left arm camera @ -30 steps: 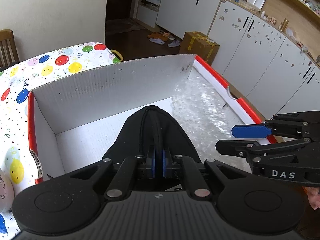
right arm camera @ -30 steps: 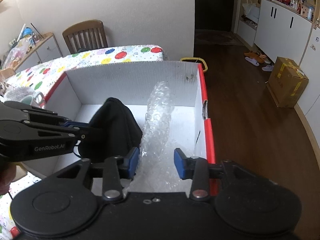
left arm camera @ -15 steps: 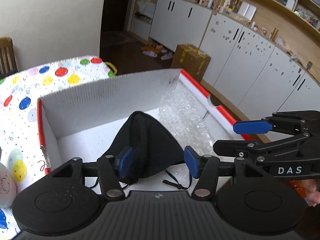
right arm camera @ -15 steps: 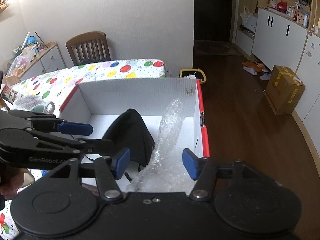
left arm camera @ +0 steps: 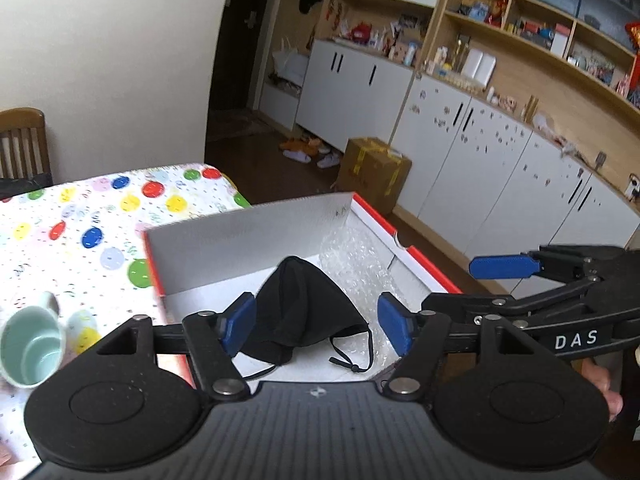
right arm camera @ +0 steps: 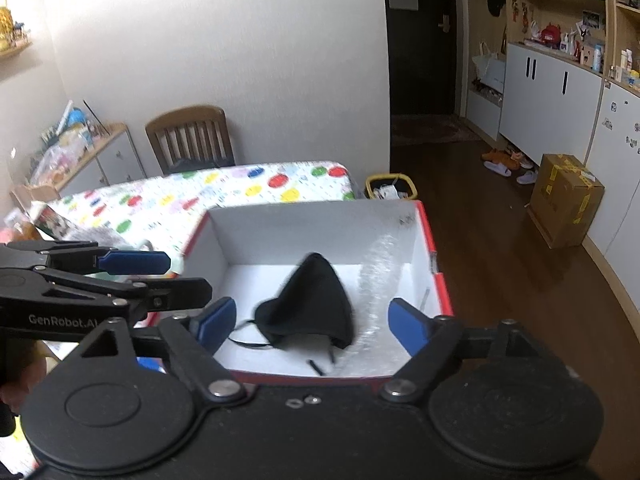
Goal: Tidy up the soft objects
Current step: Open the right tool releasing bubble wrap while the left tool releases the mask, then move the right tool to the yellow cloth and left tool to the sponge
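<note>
A black cloth mask (left arm camera: 306, 306) (right arm camera: 312, 306) lies inside a white box with a red rim (left arm camera: 404, 249) (right arm camera: 438, 280), its cords trailing toward the near wall. Bubble wrap (left arm camera: 354, 258) (right arm camera: 378, 276) lies along the box's right side. My left gripper (left arm camera: 316, 326) hangs above the box's near end, its jaws opening, with nothing pressed between the blue pads. My right gripper (right arm camera: 310, 326) hovers over the near rim beside it, jaws also opening and holding nothing. Each gripper shows at the edge of the other's view.
The box stands on a table with a balloon-print cloth (left arm camera: 80, 224) (right arm camera: 240, 190). A mint mug (left arm camera: 30, 346) sits left of the box. A wooden chair (right arm camera: 190, 138) stands at the far end. A cardboard box (right arm camera: 566, 198) and slippers lie on the floor.
My left gripper let go of the black mask, which now lies in the box. My right gripper released the bubble wrap. Both grippers rose and pulled back from the box while opening.
</note>
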Available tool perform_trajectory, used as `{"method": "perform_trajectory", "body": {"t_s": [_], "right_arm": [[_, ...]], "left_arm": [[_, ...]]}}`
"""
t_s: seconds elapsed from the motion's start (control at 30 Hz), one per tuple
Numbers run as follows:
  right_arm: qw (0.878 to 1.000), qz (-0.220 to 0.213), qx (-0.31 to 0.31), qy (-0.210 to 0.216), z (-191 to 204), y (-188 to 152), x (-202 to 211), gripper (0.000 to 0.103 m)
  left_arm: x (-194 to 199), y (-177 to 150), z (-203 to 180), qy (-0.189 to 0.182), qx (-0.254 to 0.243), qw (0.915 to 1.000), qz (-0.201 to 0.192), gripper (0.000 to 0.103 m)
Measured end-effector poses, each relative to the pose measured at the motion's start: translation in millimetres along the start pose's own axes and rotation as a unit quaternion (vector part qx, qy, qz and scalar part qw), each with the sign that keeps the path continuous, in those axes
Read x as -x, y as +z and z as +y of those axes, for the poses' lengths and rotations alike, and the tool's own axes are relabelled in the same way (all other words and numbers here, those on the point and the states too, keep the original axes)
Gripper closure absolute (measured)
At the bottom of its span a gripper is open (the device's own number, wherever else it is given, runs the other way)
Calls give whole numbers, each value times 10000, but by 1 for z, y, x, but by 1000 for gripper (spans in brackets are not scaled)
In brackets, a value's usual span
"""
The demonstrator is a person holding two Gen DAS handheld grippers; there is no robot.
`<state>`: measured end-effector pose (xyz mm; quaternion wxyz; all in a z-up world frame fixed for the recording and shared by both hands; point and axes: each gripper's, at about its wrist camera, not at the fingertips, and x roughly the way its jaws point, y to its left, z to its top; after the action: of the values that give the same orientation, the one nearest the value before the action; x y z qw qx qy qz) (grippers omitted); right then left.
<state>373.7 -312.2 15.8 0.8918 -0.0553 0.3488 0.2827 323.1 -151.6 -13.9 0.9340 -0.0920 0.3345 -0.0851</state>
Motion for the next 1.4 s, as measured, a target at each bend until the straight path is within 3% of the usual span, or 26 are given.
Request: {"method": "perform_trajectory", "body": {"t_s": [0.37, 0.6, 0.77, 1.17, 1.4], "right_arm": [[9993, -238, -209, 194, 66, -12, 19, 10], [9986, -300, -243, 350, 112, -22, 23, 6], [9982, -281, -299, 445, 138, -33, 21, 6], [9982, -40, -100, 589, 208, -57, -4, 6], [9972, 290, 231, 646, 246, -69, -34, 6]], "left_arm": [[73, -16, 39, 61, 111, 9991, -406, 19], [112, -32, 73, 219, 350, 9980, -489, 3], [140, -44, 98, 350, 437, 9964, -631, 0], [181, -79, 155, 1174, 255, 9882, -946, 0], [194, -98, 197, 1711, 518, 9794, -939, 0]]}}
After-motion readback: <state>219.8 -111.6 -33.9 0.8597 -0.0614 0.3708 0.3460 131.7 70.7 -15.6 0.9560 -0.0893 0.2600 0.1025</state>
